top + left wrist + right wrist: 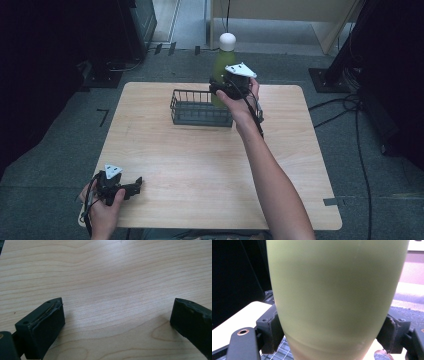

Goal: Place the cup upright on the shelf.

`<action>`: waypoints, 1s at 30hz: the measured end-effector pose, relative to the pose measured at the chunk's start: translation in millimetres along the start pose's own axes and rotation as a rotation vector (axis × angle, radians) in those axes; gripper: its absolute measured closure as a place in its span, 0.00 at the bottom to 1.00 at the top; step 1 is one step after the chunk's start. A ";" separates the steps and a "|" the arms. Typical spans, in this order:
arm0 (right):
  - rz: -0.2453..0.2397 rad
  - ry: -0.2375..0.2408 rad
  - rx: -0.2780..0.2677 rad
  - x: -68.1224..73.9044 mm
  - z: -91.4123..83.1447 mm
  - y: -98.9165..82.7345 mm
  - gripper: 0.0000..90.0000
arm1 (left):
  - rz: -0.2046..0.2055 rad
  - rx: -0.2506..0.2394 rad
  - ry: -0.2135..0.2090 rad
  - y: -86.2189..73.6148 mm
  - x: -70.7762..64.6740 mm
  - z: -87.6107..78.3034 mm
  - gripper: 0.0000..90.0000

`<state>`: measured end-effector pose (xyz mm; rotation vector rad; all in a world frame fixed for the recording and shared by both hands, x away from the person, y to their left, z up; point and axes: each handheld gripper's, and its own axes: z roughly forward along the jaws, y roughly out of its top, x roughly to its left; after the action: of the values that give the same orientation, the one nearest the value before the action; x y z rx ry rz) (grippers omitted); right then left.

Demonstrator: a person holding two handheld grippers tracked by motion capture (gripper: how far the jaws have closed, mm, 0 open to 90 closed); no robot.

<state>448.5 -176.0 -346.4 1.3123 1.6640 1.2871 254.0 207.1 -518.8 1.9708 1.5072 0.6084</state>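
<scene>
Right gripper (223, 89) clamps the lower body of a green bottle (222, 62) with a white cap (228, 41), holding it upright above the right end of a dark wire basket (196, 108) on the far half of a wooden table (200, 165); the right gripper view has both black jaws pressed against the bottle's pale green sides, with basket mesh visible beneath. The step in hand appears to be carrying the bottle to the basket, and the next move likely calls for lining it up over the basket's open top, lowering it inside without catching the wire rim, then releasing. Left gripper (131, 187) rests near the table's near-left corner, its jaws spread wide over bare wood grain and holding nothing. Count on the scene: one bottle, one basket, one table, two grippers, each in one of the person's hands
</scene>
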 end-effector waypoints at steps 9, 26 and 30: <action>0.026 -0.016 0.023 -4.6 15.9 -9.6 0.23 | 0.001 0.000 0.000 0.0 0.0 0.0 0.00; -0.002 -0.038 0.059 -7.3 34.3 -35.9 0.23 | 0.001 0.000 0.000 0.0 0.1 0.0 0.00; 0.002 -0.036 0.072 -8.5 37.3 -42.2 0.23 | 0.000 0.000 0.000 0.0 0.0 0.0 0.00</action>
<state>471.3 -173.7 -398.5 1.3719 1.6987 1.2080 254.0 207.1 -518.7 1.9708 1.5072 0.6085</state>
